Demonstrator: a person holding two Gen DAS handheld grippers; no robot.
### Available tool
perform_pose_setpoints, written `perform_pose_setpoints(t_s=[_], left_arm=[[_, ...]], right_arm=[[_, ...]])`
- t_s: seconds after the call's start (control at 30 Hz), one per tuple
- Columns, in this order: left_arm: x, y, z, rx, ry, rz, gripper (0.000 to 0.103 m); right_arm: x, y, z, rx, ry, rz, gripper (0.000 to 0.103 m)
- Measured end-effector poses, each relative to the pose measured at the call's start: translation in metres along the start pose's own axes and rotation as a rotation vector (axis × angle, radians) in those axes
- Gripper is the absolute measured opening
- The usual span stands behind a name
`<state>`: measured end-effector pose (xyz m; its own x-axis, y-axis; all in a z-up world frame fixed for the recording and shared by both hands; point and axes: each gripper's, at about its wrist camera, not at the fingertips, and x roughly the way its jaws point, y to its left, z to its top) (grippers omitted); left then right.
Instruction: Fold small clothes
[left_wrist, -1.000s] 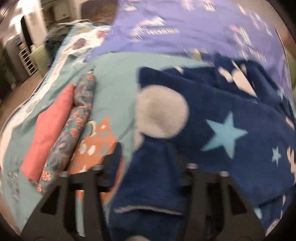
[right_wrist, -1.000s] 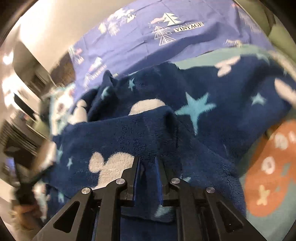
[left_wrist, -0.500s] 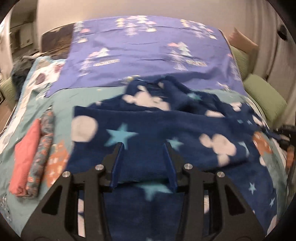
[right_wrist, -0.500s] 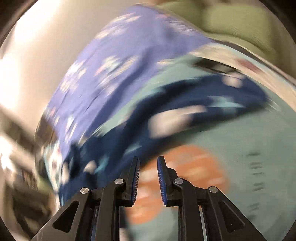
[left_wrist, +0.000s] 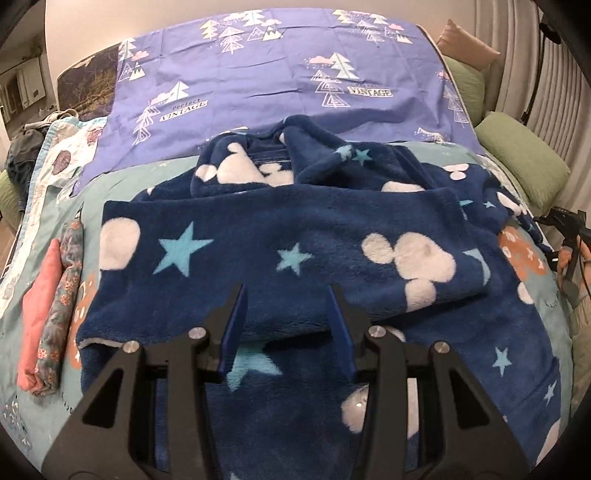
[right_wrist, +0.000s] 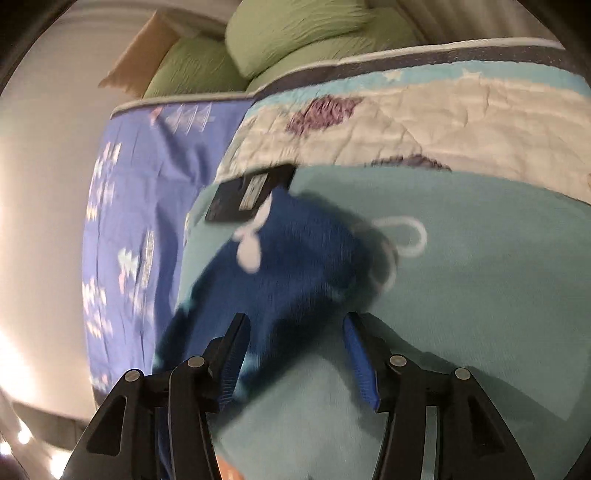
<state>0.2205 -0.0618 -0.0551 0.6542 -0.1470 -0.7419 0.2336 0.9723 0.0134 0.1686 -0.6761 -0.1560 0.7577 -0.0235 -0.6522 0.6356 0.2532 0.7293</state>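
A navy fleece garment (left_wrist: 280, 236) with stars and white mouse heads lies spread on the bed, its near part folded over. My left gripper (left_wrist: 288, 295) is open and empty just above its front fold. My right gripper (right_wrist: 295, 328) is open over a navy corner of the same garment (right_wrist: 280, 266) on the teal cover. The right gripper's body also shows at the far right of the left wrist view (left_wrist: 565, 221).
Two folded pieces, a pink one (left_wrist: 38, 306) and a floral one (left_wrist: 64, 295), lie at the left. A purple sheet (left_wrist: 266, 74) covers the far bed. Green pillows (left_wrist: 524, 155) sit at the right. A black flat device (right_wrist: 247, 195) lies on the teal cover (right_wrist: 480, 258).
Both grippers let go of the fleece and opened. The left one drew back from the fold. The right one swung away to the garment's right corner.
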Motion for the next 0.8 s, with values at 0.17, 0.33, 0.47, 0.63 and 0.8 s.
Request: perform_pose_setpoints(t_s=[0.17,0.33,0.47,0.63,0.8], left_arm=[[0.005,0.008,-0.001,-0.022,0.001,0.012,0.046],[0.009,0.014,-0.004,-0.044,0.013,-0.001,0.046],[0.006,0.019,-0.006,-0.066,0.002,-0.027,0.046],[0.003,0.032,-0.01,-0.129,0.005,-0.047,0.046],[-0.007,0.057,-0.022,-0.221,0.006,-0.072,0.046]], right_arm=[[0.014,0.004,0.016,-0.006,-0.023,-0.005,0.009],[-0.013,0.052,0.016,-0.13,-0.074,0.102,0.008],[-0.065,0.139,-0.016,-0.398,-0.146,0.206,0.008],[-0.133,0.244,-0.141,-0.854,-0.193,0.364,0.008],[-0.142,0.273,-0.291,-1.162,-0.064,0.496,0.01]])
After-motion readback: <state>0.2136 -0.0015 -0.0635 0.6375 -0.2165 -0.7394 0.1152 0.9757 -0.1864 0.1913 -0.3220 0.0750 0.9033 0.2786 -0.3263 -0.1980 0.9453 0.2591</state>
